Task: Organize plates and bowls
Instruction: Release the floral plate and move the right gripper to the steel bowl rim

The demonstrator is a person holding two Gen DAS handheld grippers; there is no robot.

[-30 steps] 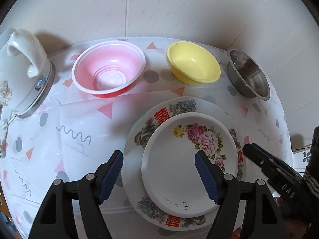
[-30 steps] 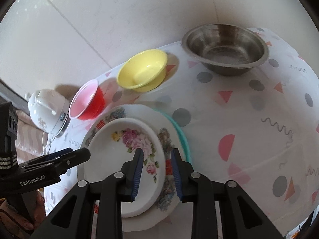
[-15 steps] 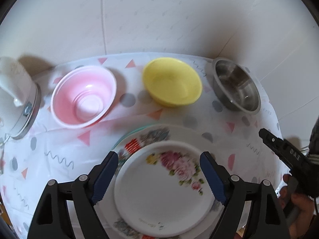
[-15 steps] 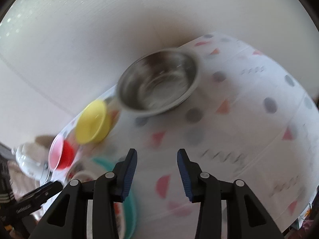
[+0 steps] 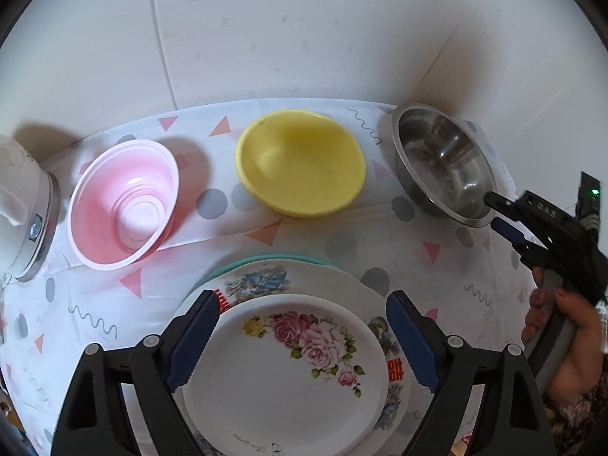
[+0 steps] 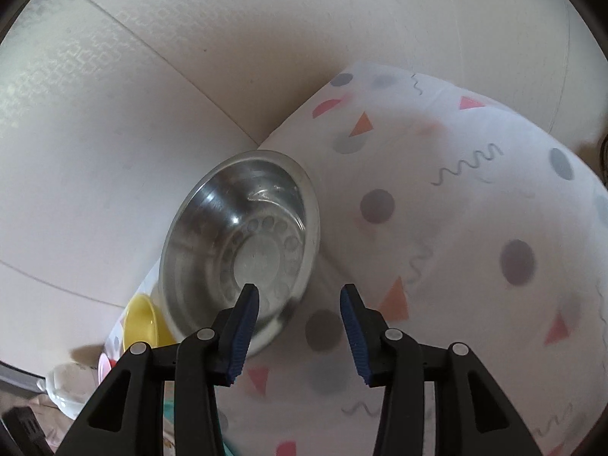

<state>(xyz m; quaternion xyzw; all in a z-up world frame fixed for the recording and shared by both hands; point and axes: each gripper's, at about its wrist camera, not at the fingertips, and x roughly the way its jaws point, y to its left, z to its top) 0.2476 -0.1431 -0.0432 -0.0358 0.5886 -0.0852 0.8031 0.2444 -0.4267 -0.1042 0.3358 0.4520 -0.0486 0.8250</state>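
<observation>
On the bench (image 5: 114, 315), the stacked plates (image 5: 288, 361) sit at the near edge beneath the left gripper (image 5: 304, 342), jaws released. The steel bowl (image 6: 239, 243) stands at the back right corner; the right gripper (image 6: 300, 338) straddles its rim, jaws released.

A: From where is the desk (image 5: 95, 304) seen in the left wrist view?
B: From above the stacked plates (image 5: 288, 364), facing the wall.

A: And the right wrist view?
B: It is held close over the steel bowl (image 6: 243, 250), which is shared by both views (image 5: 444, 167).
</observation>
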